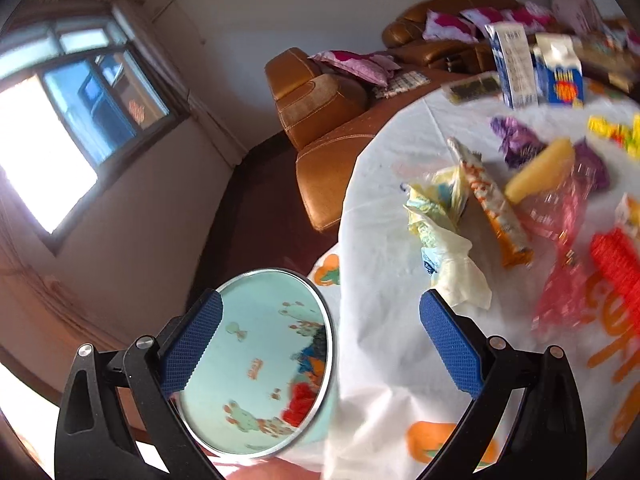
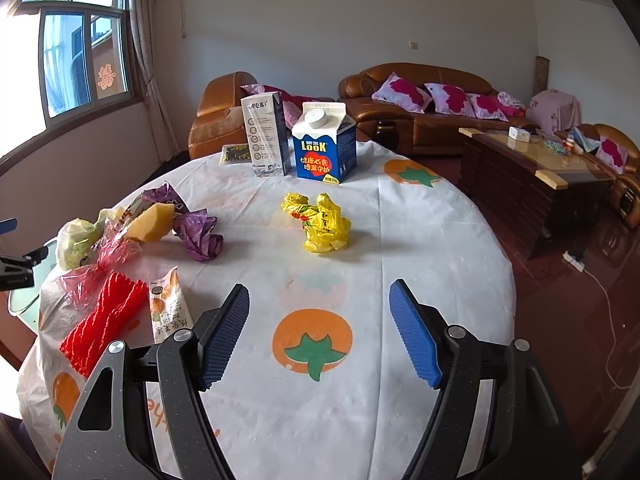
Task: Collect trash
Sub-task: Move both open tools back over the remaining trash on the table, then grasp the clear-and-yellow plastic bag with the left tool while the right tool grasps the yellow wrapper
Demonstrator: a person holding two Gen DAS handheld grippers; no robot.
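Note:
A light-blue bin [image 1: 256,360] with a metal rim stands below the table's left edge, with some red and blue trash inside. My left gripper [image 1: 320,344] hangs open over the bin's rim and the tablecloth, gripping nothing. Just ahead of it lie a pale yellow wrapper [image 1: 440,224], an orange snack stick wrapper [image 1: 496,208], a yellow sponge [image 1: 540,172] and a pink plastic bag [image 1: 560,248]. My right gripper [image 2: 320,336] is open above the table [image 2: 420,240], empty. A crumpled yellow bag [image 2: 320,224] lies ahead of it, a purple wrapper [image 2: 198,232] and red mesh [image 2: 104,320] to its left.
A blue carton [image 2: 324,148] and a tall milk carton [image 2: 268,136] stand upright at the table's far side, beside a dark packet [image 2: 236,154]. A snack packet [image 2: 168,304] lies near the red mesh. Brown sofas [image 2: 420,112] and a coffee table [image 2: 532,172] stand behind.

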